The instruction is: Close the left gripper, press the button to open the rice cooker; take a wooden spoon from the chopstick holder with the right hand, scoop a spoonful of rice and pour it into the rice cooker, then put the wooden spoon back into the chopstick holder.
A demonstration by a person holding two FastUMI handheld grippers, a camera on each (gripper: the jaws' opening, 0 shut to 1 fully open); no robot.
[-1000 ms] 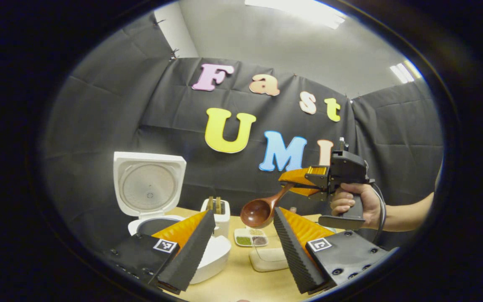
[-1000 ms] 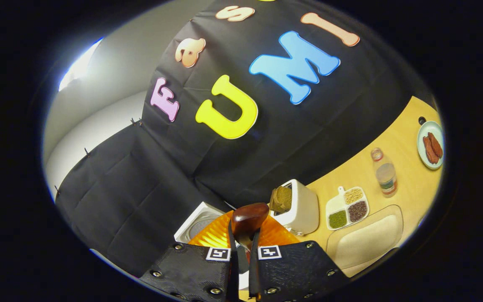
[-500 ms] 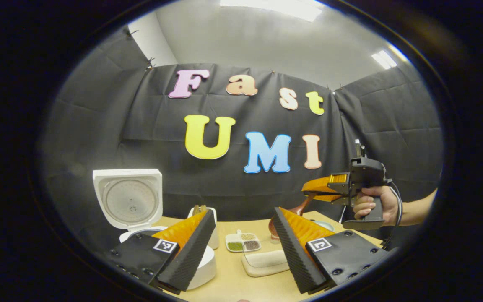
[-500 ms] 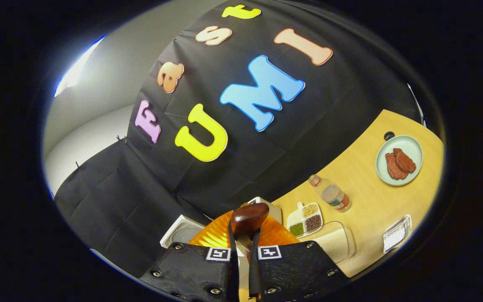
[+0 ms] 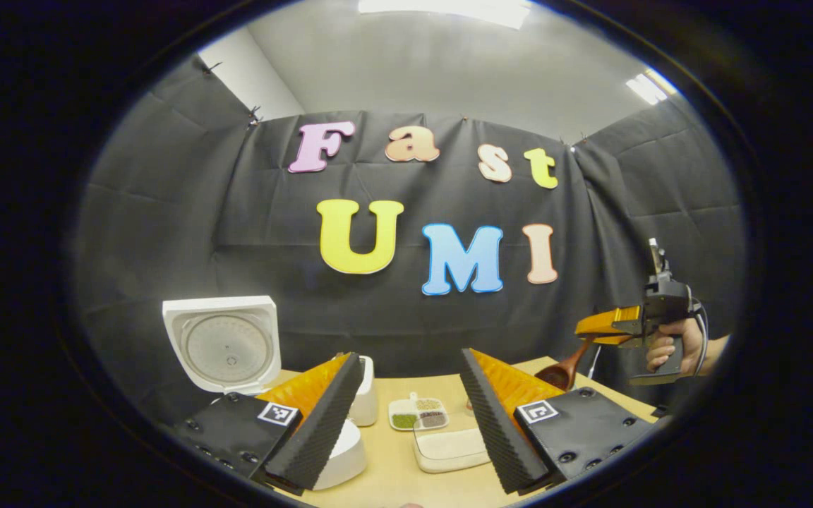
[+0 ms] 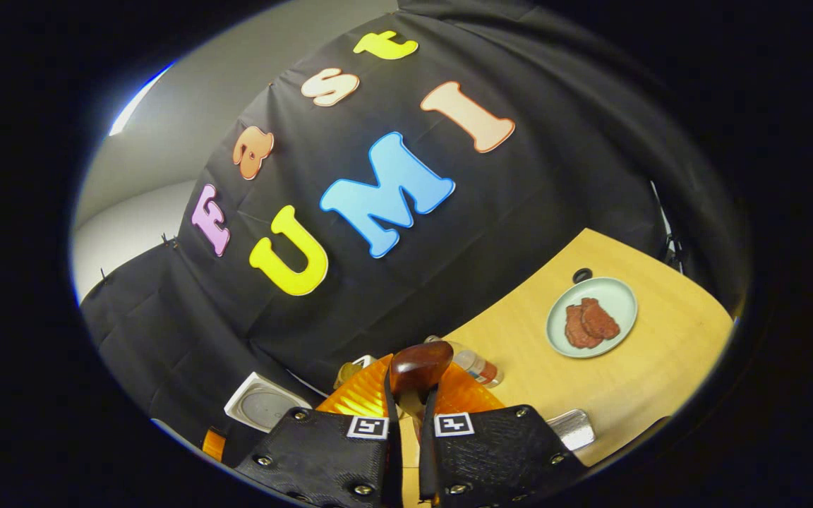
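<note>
The white rice cooker stands at the left of the table with its lid (image 5: pixel 221 346) raised; its body (image 5: pixel 341 451) is partly hidden behind my left finger. The white chopstick holder (image 5: pixel 365 396) stands just right of it. My left gripper (image 5: pixel 410 416) is open and holds nothing. Far right, a hand (image 5: pixel 669 349) holds my right gripper (image 5: pixel 590 329), shut on the handle of the brown wooden spoon (image 5: pixel 560 372), whose bowl hangs low near the table. In the right gripper view the spoon's bowl (image 6: pixel 419 367) sticks out just past my right gripper (image 6: pixel 406 410). A shallow dish of white rice (image 5: pixel 449 448) lies at mid table.
A small divided tray of grains (image 5: pixel 417 415) sits behind the rice dish. To the right on the wooden table (image 6: pixel 660 367) are a plate with pieces of meat (image 6: pixel 591 316), a lying bottle (image 6: pixel 473 365) and a small clear container (image 6: pixel 571 428). The cooker's lid (image 6: pixel 262 408) shows low left.
My right gripper has carried the spoon to the right and lower, away from the cooker and holder. Its view has swung toward the table's right end. The left gripper stays open.
</note>
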